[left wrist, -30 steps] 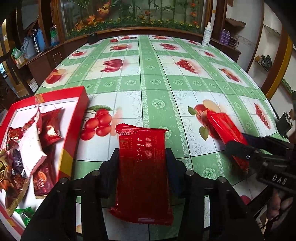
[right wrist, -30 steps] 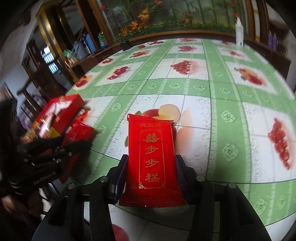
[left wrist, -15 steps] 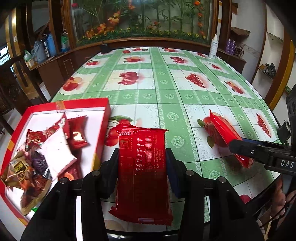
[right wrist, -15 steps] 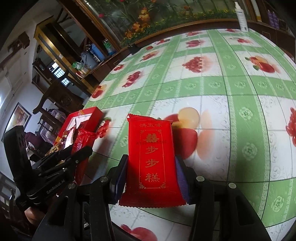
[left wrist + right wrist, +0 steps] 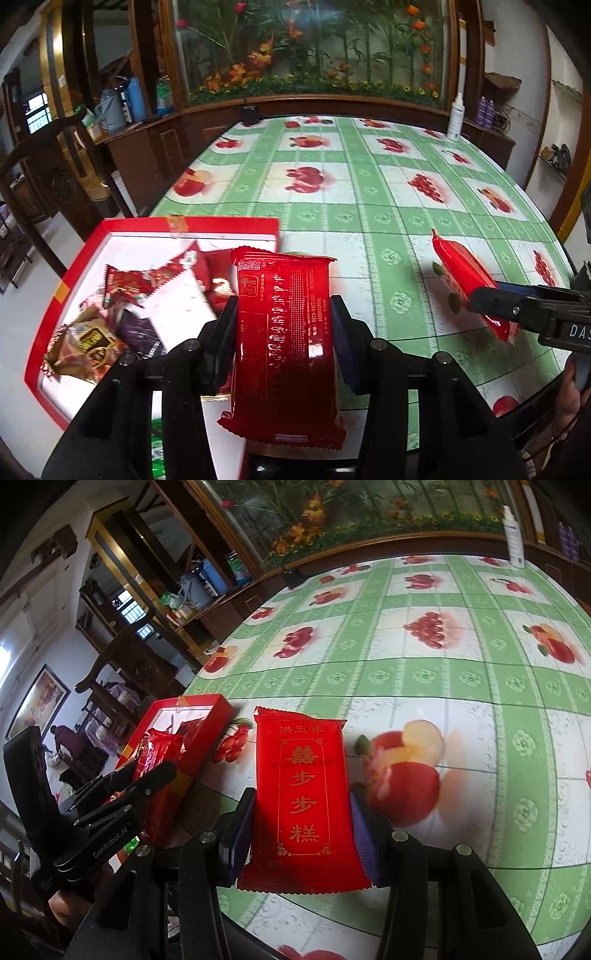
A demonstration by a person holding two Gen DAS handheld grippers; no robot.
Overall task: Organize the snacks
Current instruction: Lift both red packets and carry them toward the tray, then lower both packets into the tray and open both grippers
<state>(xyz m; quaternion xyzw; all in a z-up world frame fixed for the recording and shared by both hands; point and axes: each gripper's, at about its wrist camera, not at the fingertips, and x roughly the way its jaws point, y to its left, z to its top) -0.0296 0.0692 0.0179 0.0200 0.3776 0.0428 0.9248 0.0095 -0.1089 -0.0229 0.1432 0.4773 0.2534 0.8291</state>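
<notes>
My left gripper (image 5: 283, 325) is shut on a red snack packet (image 5: 286, 332), back side up, held above the right edge of the red snack box (image 5: 74, 273), which holds several wrapped snacks (image 5: 147, 302). My right gripper (image 5: 301, 823) is shut on a red packet with gold characters (image 5: 303, 786), held above the table. It shows at the right of the left wrist view (image 5: 465, 280). The left gripper and its packet show at the left of the right wrist view (image 5: 147, 775), over the box (image 5: 199, 716).
The round table (image 5: 369, 206) has a green and white fruit-print cloth. A white bottle (image 5: 455, 118) stands at its far edge. Wooden cabinets and a chair (image 5: 44, 173) stand to the left. The table's near edge lies under both grippers.
Both grippers have lifted their packets off the table. The left gripper has moved left, from beside the box to over its right edge. The right gripper has followed leftward.
</notes>
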